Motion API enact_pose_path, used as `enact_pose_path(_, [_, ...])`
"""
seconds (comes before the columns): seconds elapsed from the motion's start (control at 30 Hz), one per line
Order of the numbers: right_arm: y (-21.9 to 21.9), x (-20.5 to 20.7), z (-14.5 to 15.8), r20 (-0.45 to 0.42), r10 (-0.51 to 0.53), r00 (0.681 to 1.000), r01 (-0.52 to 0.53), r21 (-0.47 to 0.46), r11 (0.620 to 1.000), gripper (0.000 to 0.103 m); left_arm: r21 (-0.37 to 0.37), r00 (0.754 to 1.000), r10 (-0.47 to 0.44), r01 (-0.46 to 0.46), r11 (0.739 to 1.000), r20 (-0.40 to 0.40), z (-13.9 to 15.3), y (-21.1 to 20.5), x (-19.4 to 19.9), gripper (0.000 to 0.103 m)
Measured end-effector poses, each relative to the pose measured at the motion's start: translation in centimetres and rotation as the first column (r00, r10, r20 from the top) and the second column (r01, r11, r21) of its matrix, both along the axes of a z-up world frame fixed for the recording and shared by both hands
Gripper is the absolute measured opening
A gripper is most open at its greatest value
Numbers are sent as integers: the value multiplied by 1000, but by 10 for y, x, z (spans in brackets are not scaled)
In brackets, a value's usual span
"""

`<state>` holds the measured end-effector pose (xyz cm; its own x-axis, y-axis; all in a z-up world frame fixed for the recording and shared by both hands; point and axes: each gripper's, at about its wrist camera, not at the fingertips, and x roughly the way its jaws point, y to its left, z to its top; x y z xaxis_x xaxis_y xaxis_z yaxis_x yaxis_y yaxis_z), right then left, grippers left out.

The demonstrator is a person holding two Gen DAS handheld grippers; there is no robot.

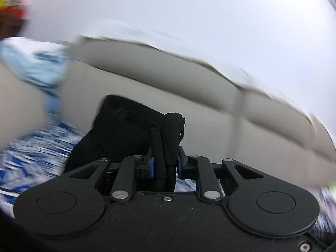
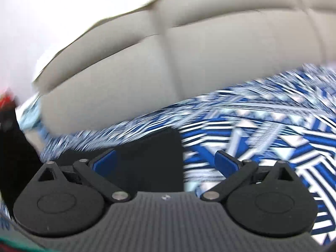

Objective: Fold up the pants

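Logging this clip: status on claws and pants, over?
Left claw shut on black pants, bunched edge pinched. Right claw open, pants between its pads. Patterned blue bedsheet below; nothing blocking.

We count one pair of black pants (image 1: 126, 130), bunched just ahead of the left gripper (image 1: 164, 163); one blue-and-white patterned sheet (image 2: 262, 130) under and beyond the right gripper (image 2: 166, 161); one padded beige headboard (image 2: 168, 63) behind; two grippers in all.

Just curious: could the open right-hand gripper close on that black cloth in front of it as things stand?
Probably yes. The right gripper stands wide open, and the black fabric pants lie between its blue pads with nothing on top, spread over the blue-and-white patterned bedsheet.
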<state>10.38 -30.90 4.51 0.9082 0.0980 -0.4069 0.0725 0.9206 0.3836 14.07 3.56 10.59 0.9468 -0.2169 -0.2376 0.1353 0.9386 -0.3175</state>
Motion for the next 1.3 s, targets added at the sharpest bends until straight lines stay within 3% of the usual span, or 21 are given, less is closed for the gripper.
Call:
enact_pose_path(0.13, [-27,0,1,0,-66,998,66,67,996,103,67,977,-188,195,978,-103,-27,-86,5,18])
enact_pose_path(0.23, [-36,2,-4,-37,-83,996,86,87,992,103,97,927,-313,338,936,-208,-54,-133,0,18])
enact_pose_path(0.3, [-36,-2,-5,-45,-76,996,79,76,994,103,156,906,-347,390,908,-242,-68,-157,-13,21])
enact_pose_path(0.4, [-37,-9,-6,-43,-61,997,64,59,996,103,242,898,-361,420,875,-252,-79,-171,-32,28])
enact_pose_path(0.5, [-39,-12,-7,-43,-48,998,51,67,996,103,204,872,-413,469,860,-263,-80,-169,-50,42])
enact_pose_path(0.63, [-35,-21,-5,-31,-17,999,20,84,996,103,130,833,-485,530,838,-266,-69,-155,-68,44])
enact_pose_path(0.73, [-25,-24,-3,-19,20,1000,-18,82,996,103,66,829,-502,531,845,-246,-54,-137,-77,52])
enact_pose_path(0.8, [-16,-23,-4,-22,52,998,-50,73,996,103,62,854,-471,494,867,-222,-44,-114,-87,54])
enact_pose_path(0.87, [0,-22,-7,-30,92,995,-90,42,995,103,85,898,-395,416,905,-195,-37,-91,-90,54])
enact_pose_path(0.97, [27,-21,-9,-37,156,987,-158,-30,987,103,144,965,-199,225,964,-171,-36,-56,-87,53])
enact_pose_path(1.0, [35,-21,-10,-42,174,984,-176,-52,983,103,179,977,-121,153,972,-178,-38,-47,-83,49])
enact_pose_path(1.07, [52,-21,-14,-50,207,977,-212,-105,972,101,249,979,21,31,968,-201,-44,-33,-75,44])
enact_pose_path(1.13, [64,-21,-19,-67,226,972,-233,-122,965,95,293,967,104,-33,955,-233,-52,-23,-67,43])
enact_pose_path(1.2, [70,-21,-25,-78,237,968,-245,-117,962,89,311,953,144,-56,949,-267,-61,-15,-62,42])
enact_pose_path(1.3, [79,-27,-26,-78,206,975,-218,-199,955,70,322,939,155,-51,945,-306,-74,-14,-58,42])
